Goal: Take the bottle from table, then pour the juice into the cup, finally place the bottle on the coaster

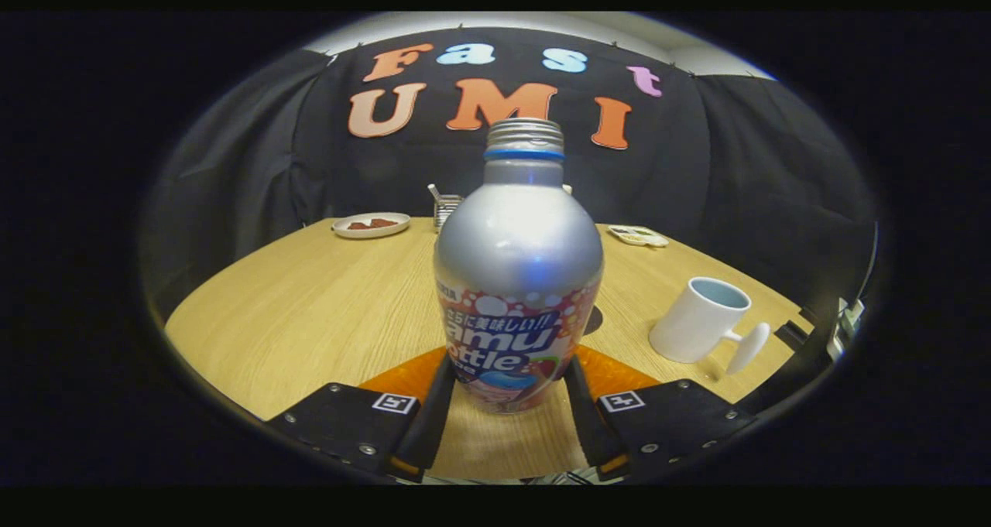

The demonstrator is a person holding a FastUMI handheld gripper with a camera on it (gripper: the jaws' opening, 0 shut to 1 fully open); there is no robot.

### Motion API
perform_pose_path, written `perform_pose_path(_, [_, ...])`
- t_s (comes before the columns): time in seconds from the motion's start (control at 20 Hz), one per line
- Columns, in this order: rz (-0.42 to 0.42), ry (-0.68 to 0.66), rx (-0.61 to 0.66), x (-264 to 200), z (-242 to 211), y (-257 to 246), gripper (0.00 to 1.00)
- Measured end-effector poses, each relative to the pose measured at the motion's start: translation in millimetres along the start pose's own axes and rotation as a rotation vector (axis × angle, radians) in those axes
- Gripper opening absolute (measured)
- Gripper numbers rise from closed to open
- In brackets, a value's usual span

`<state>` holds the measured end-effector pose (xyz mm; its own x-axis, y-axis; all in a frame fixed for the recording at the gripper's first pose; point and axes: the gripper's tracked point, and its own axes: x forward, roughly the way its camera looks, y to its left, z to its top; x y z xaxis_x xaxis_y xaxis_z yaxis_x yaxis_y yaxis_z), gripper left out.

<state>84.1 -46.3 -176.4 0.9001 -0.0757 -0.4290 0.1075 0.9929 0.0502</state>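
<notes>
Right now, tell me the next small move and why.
Probably lift the bottle straight up, then carry it toward the white cup. The tongs appear shut on its lower body, it stands upright with its cap off, and the cup sits ahead to the right.

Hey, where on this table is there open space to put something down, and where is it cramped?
The widest bare patch of table lies left of the bottle, running back to the plate. A smaller bare strip lies between bottle and white mug. It is crowded at the tongs, whose fingers flank the bottle's base by the orange coaster, and along the far edge.
</notes>
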Motion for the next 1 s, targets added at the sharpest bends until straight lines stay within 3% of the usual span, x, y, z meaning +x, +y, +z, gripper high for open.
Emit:
perform_pose_path(0.1, [0.088,0.030,0.063,-3.0,0.9,9.4,0.69])
perform_pose_path(0.4, [0.173,-0.011,0.363,-3.1,35.1,5.6,0.68])
perform_pose_path(0.7, [0.182,0.049,0.660,0.9,40.5,-5.0,0.68])
perform_pose_path(1.0, [0.261,0.052,0.992,-1.2,58.6,-6.7,0.68])
